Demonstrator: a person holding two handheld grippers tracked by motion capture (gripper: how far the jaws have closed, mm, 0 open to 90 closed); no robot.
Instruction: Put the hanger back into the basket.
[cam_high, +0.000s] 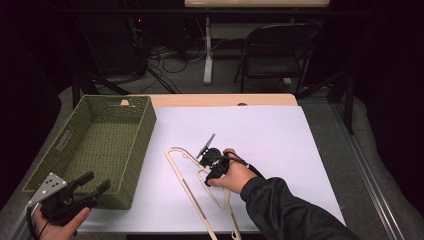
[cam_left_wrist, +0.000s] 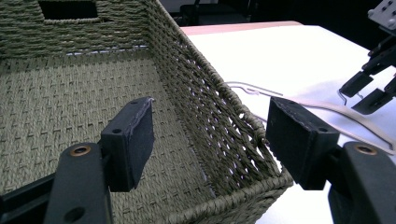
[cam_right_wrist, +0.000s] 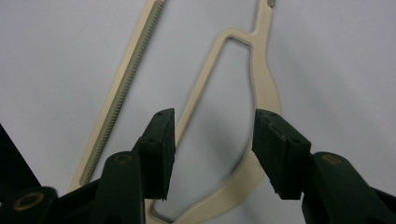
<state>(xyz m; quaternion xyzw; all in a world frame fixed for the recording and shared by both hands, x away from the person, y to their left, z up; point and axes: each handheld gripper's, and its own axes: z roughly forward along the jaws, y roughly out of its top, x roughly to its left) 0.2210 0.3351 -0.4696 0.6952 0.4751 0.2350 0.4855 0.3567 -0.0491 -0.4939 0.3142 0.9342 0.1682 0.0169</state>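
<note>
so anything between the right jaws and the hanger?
Nothing visible. The right gripper hangs open just above the cream hanger, which lies flat on the white sheet. The gap between jaws and hanger is bare. The green basket sits off to the left, apart from it.

In the high view, the cream hanger (cam_high: 200, 185) runs off the bottom edge of the frame, so its lower end is cut off, and the right hand (cam_high: 235, 176) covers part of its middle. The right gripper (cam_high: 214, 165) is too small and dark there to tell how its jaws stand. In the left gripper view, the green basket (cam_left_wrist: 219, 112) hides most of the hanger behind its near wall. In the right gripper view, the hanger's hook end passes out of the top edge.
</note>
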